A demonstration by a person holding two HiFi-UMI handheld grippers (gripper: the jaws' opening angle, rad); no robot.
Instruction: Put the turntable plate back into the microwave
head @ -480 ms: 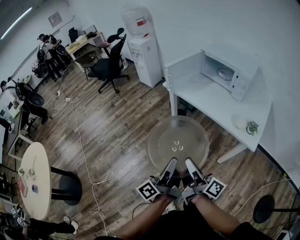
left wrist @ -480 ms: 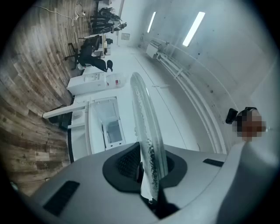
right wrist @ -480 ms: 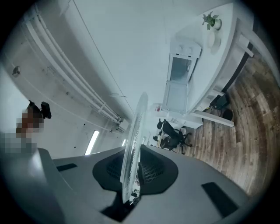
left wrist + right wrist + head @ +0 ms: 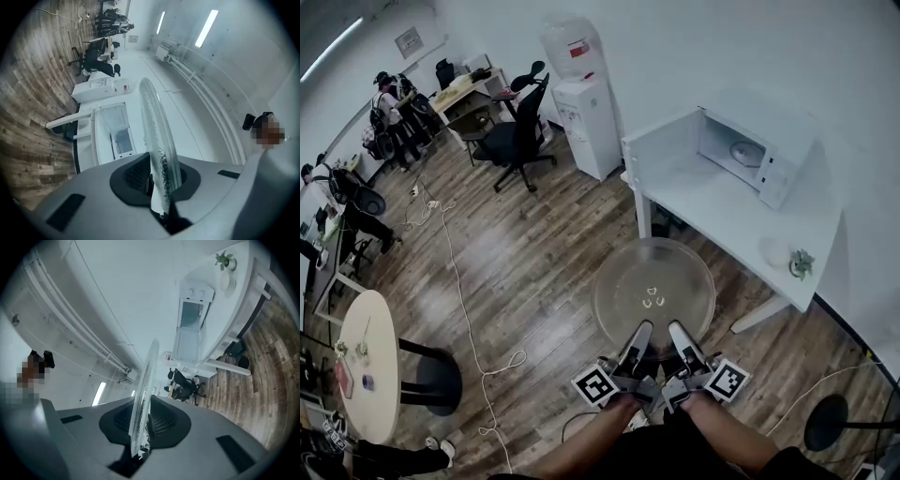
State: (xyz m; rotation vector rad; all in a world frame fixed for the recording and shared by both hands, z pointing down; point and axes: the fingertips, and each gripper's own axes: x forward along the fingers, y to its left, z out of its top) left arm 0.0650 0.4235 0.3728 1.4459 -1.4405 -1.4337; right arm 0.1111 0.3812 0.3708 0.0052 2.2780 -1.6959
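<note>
Left gripper (image 4: 636, 339) and right gripper (image 4: 682, 339) side by side, both sets of jaws pinching the near rim of the glass turntable plate (image 4: 653, 286), plate extending level ahead of them, open microwave (image 4: 741, 150) on the white table (image 4: 727, 211) further ahead

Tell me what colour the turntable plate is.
Clear, colourless glass: the turntable plate lets the wood floor show through. Best seen in the head view.

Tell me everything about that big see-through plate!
The turntable plate is a big round disc, clear like glass, so the wooden floor shows through. Three small pale marks sit near its middle. It hangs roughly flat in the air above the floor, short of the white table with the open microwave. Only the left gripper and right gripper touch it, both clamped on its near edge.
</note>
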